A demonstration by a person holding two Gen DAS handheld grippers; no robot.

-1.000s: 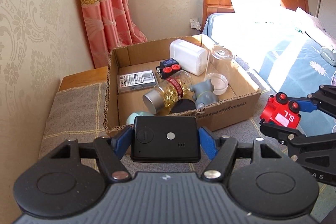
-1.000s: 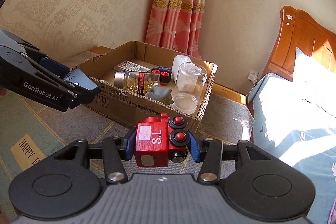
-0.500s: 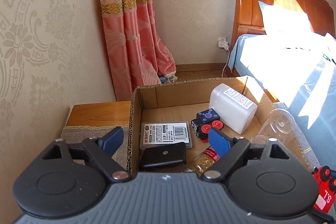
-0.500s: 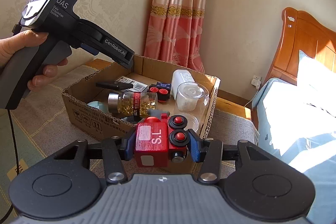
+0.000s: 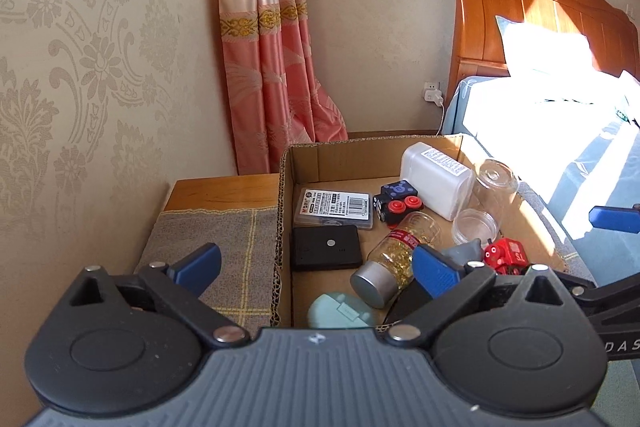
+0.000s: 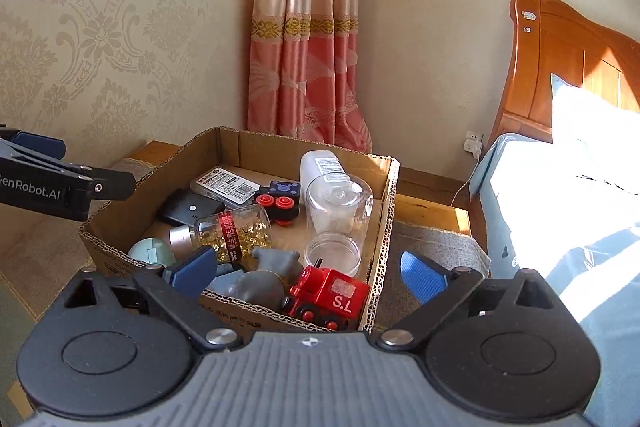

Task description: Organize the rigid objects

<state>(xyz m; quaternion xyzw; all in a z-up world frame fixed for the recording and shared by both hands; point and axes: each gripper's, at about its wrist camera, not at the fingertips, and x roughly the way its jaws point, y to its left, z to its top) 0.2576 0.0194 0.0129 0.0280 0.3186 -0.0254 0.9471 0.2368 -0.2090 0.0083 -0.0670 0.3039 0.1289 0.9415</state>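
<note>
Left wrist view: left gripper (image 5: 316, 267) jaws wide open, holding nothing — black device (image 5: 326, 247) lies flat on the floor of the cardboard box (image 5: 285, 211) by its left wall, just below the labelled case (image 5: 334, 213), capsule bottle (image 5: 394, 261) on its side next to it. Right wrist view: right gripper (image 6: 308, 273) jaws also spread wide and empty — red toy train (image 6: 328, 295) sits in the box's near right corner, touching the grey figure (image 6: 268, 273), clear jar (image 6: 338, 215) just behind.
</note>
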